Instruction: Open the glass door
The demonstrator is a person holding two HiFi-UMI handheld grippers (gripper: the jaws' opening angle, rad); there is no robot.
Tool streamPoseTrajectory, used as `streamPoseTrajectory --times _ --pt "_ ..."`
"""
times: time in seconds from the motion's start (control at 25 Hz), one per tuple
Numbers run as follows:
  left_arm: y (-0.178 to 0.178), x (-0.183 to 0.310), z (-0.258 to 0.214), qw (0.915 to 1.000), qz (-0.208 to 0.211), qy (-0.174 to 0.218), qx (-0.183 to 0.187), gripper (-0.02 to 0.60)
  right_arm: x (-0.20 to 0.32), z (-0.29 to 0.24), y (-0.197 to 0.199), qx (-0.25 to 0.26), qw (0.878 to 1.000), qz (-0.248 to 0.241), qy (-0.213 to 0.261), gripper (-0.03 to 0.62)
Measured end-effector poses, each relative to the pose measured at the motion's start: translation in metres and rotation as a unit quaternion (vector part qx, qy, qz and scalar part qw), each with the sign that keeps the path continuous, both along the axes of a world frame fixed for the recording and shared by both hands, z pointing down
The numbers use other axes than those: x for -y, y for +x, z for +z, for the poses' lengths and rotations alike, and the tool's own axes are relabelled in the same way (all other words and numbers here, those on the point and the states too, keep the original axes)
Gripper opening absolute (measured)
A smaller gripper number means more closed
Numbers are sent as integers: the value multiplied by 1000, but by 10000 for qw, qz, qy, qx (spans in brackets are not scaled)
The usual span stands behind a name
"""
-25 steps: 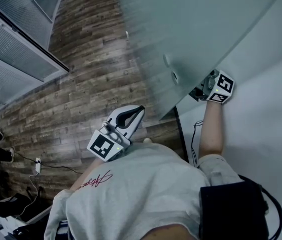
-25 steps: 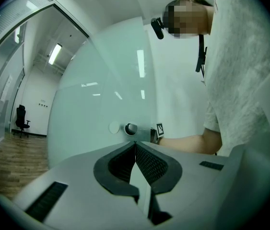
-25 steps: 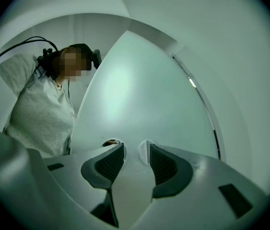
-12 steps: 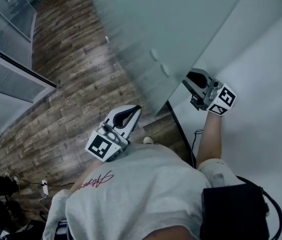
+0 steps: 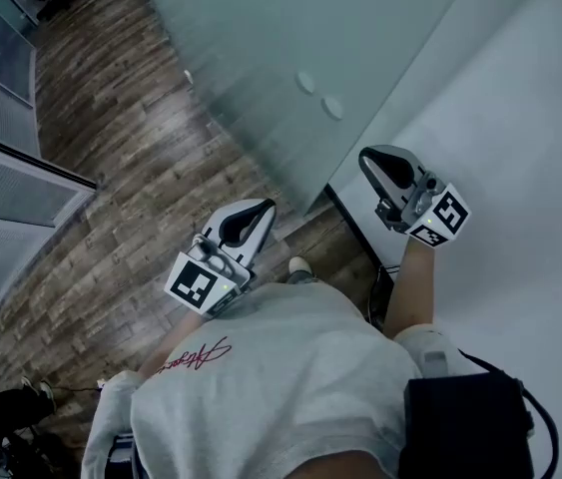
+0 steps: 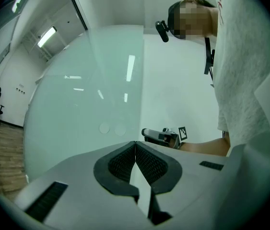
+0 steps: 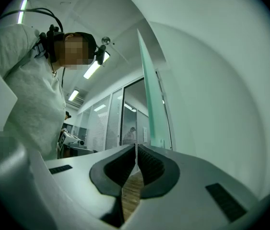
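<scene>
Brown wood-plank floor [image 5: 131,168] meets a plain white wall [image 5: 530,118]. The tall frosted glass door [image 5: 261,58] stands ahead, its free edge beside the wall. The right gripper [image 5: 372,160], near that edge but apart from it, has just been closing its fingers on nothing. They are now together. The left gripper [image 5: 259,210] has its fingers pressed together, empty.
</scene>
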State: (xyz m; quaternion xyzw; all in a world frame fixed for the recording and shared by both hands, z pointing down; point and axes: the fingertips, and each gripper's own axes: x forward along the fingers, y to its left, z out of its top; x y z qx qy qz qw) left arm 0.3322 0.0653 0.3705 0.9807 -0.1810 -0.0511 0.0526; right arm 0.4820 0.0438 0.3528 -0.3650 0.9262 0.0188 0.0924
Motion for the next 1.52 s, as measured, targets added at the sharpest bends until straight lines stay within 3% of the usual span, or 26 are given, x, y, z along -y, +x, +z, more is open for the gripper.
streamPoseTrajectory --times 0.36,0.72,1.08,1.52 --pt "-42 -3 -3 9998 170 19 -98 17 -37 1 -77 -105 9995 286 84 23" --pt "-79 -9 -2 9995 301 64 -95 17 -59 11 -146 -371 9993 62 6 17" --pt "-100 -16 4 9993 333 64 -127 17 -70 14 -179 -512 9987 -59 65 17" --pt "-103 -21 6 9995 283 39 -140 17 -73 10 -190 -556 9979 -331 86 17"
